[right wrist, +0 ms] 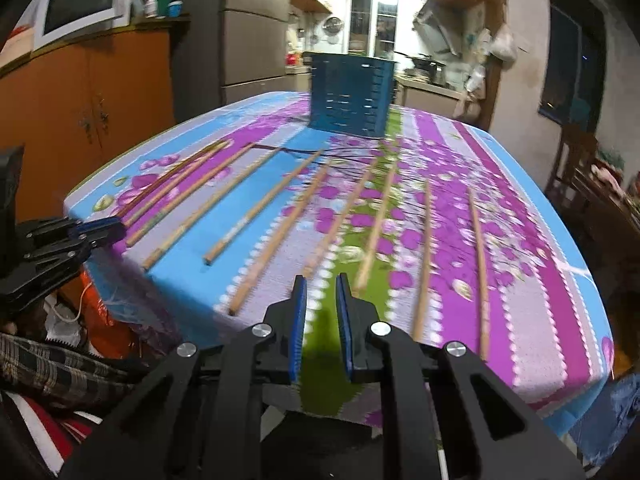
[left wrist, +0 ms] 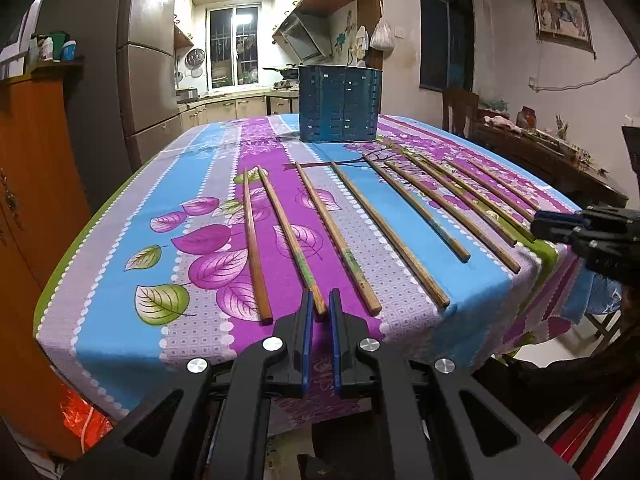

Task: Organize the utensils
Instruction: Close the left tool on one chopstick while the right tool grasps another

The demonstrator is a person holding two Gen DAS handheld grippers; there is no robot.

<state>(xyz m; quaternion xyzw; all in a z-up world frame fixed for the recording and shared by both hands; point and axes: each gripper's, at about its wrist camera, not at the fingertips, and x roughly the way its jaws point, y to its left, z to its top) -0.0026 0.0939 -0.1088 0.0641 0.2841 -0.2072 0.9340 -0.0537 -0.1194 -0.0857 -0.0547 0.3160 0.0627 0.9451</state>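
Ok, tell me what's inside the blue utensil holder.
Nothing pokes up over the rim of the blue utensil holder. All the chopsticks lie on the tablecloth in front of it. Its walls hide the inside, so lower contents can't be seen.

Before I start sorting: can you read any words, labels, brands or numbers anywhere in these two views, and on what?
No readable text in either view.
Chopsticks: green painted bands, too blurred to tell if lettered.
Blue utensil holder: only slots, no label.
Framed picture: too small to read.
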